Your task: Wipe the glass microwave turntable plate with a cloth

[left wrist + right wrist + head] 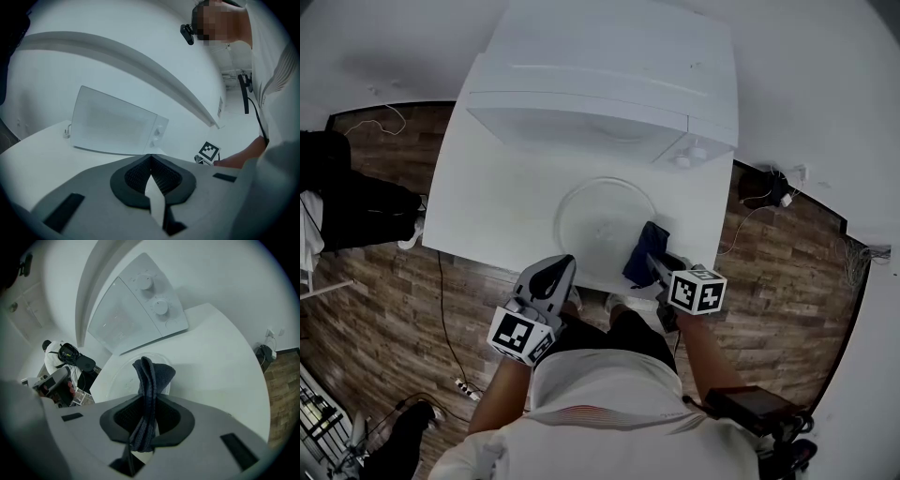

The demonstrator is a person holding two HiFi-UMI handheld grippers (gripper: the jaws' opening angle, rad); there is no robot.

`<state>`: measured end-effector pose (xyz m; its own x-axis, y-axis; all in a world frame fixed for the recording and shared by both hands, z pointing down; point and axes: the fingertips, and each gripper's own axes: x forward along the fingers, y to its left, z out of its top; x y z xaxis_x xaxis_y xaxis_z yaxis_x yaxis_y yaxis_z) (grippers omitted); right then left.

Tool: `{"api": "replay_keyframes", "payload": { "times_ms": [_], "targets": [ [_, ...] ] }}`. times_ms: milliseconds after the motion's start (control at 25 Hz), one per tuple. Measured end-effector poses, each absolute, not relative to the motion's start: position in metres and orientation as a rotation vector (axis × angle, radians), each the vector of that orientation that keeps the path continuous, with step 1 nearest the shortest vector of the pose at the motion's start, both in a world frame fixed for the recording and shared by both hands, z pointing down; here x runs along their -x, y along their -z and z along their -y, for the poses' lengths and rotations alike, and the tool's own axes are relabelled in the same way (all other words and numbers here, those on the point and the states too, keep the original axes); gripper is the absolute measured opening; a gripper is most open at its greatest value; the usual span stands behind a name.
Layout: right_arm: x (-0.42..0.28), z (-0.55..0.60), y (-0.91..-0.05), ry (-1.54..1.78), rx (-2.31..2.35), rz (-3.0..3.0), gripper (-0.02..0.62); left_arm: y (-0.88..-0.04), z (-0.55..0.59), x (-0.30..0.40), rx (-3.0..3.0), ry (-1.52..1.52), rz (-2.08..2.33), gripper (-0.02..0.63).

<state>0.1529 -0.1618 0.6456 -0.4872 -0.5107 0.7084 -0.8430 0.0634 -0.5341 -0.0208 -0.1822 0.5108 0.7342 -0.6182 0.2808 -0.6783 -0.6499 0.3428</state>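
The clear glass turntable plate (602, 223) lies flat on the white table (487, 216), just in front of the microwave (609, 84). My right gripper (657, 267) is shut on a dark blue cloth (643, 251), which rests over the plate's near right rim. In the right gripper view the cloth (151, 376) stands folded between the jaws of that gripper (149, 398), with the plate (119, 378) beyond it. My left gripper (555, 277) hovers at the table's front edge, left of the plate; its jaws (150, 158) meet with nothing in them.
The white microwave (117, 125) has its door closed and two knobs (152, 294) on its right side. Wooden floor (384, 281) surrounds the table, with cables and a power strip (464, 386) lying on it. The right gripper's marker cube (208, 152) shows in the left gripper view.
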Motion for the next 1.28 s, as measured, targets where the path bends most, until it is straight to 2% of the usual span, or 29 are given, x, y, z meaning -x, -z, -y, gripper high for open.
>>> {"api": "replay_keyframes", "payload": {
  "times_ms": [440,800,1280],
  "targets": [
    [-0.148,0.188,-0.511,-0.988,-1.342,2.571,0.061,-0.467,0.17,0.018,-2.511,-0.165,1.202,0.011],
    [-0.161,0.182,-0.406,-0.692,-1.316,2.842,0.061,-0.389,0.167,0.013,-2.559,-0.088,1.381,0.011],
    [-0.166,0.151,-0.376,-0.704,-1.343,2.906,0.061,-0.359,0.147,-0.002,-2.656,-0.075,1.356,0.011]
  ]
}}
